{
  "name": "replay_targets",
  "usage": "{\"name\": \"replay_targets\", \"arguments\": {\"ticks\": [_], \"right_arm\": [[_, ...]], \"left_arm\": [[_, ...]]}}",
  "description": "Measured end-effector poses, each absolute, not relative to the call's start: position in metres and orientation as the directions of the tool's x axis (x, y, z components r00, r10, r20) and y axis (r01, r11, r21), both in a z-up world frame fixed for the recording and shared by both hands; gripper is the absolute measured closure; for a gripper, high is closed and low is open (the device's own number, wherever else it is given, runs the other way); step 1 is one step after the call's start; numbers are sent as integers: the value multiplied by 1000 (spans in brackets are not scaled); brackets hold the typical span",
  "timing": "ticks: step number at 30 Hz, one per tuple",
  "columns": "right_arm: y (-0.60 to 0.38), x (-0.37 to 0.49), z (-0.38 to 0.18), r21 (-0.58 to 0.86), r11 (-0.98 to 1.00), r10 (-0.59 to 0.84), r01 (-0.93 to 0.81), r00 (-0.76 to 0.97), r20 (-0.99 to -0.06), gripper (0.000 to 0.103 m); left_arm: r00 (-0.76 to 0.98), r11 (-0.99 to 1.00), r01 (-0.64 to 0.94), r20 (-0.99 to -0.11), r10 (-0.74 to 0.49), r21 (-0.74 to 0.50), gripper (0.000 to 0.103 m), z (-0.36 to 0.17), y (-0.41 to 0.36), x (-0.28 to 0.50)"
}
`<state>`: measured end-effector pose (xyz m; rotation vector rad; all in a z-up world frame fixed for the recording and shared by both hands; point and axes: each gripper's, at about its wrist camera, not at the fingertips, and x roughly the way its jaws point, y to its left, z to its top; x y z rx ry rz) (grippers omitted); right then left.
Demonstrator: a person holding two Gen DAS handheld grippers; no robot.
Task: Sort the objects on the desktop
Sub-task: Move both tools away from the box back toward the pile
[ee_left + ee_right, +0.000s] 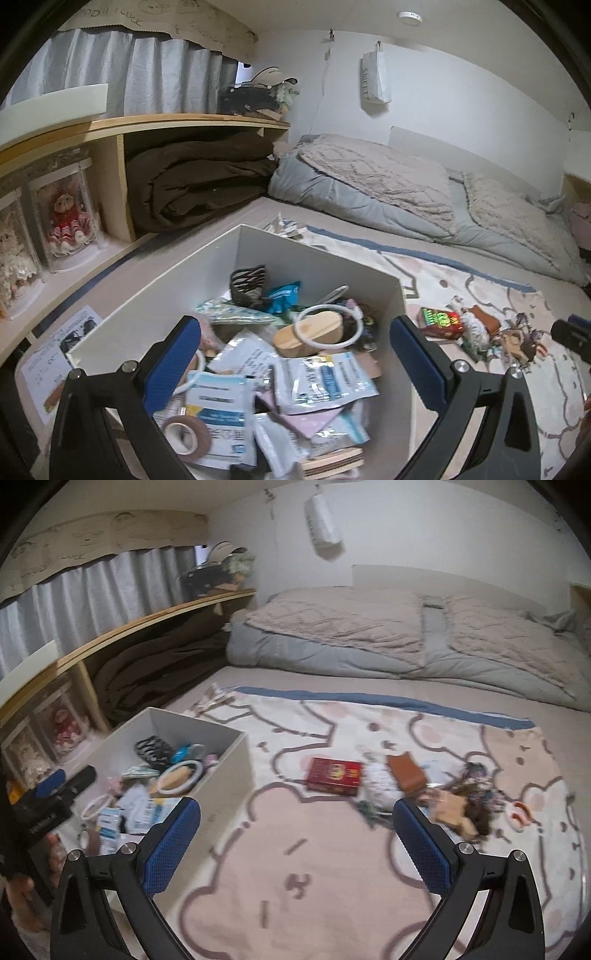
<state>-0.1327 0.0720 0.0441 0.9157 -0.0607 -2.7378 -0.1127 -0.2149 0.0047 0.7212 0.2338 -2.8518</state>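
Left hand-held gripper point(295, 354) over white box point(317, 254), jaws apart, empty. Right hand-held gripper point(297, 834) above blanket point(295, 867), jaws apart, empty. Red box point(334, 776) ahead.

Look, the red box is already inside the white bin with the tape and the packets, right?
Not quite. The red box is not in the white bin; it lies outside it on the blanket, beside the pile of small things. The right wrist view shows this best. The tape and the packets are indeed in the bin.
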Motion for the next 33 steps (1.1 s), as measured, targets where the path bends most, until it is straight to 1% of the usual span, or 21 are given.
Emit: {"name": "replay_targets", "arguments": {"ticks": [5, 10, 14, 18, 22, 26, 29, 33], "right_arm": [[104, -128, 37, 124, -978, -208, 167, -778, -593, 0], [132, -121, 28, 122, -986, -162, 110, -785, -599, 0], [152, -116, 23, 122, -990, -133, 73, -787, -603, 0], [171, -112, 17, 123, -992, -103, 35, -788, -607, 0], [185, -103, 13, 124, -992, -80, 7, -797, -598, 0], [192, -95, 10, 100, -995, -53, -8, -806, -589, 0], [198, -88, 8, 72, -997, -7, -42, -822, -569, 0], [208, -85, 4, 66, -996, 16, -64, -826, -564, 0]], "left_arm": [[-876, -974, 181, -472, -97, -136, 0, 8, -201, -113], [-887, -982, 148, -454, -78, -120, 0, 11, -182, -112], [-896, -985, 97, -444, -25, -141, 0, 14, -166, -112], [-901, -990, 72, -434, -11, -124, 0, 15, -147, -112], [-901, -993, 36, -434, 15, -110, 0, 13, -129, -113], [-899, -991, -1, -433, 58, -131, 0, 10, -115, -114], [-899, -993, -13, -434, 64, -120, 0, 9, -105, -113], [-900, -994, -30, -431, 70, -101, 0, 7, -92, -112]]}}
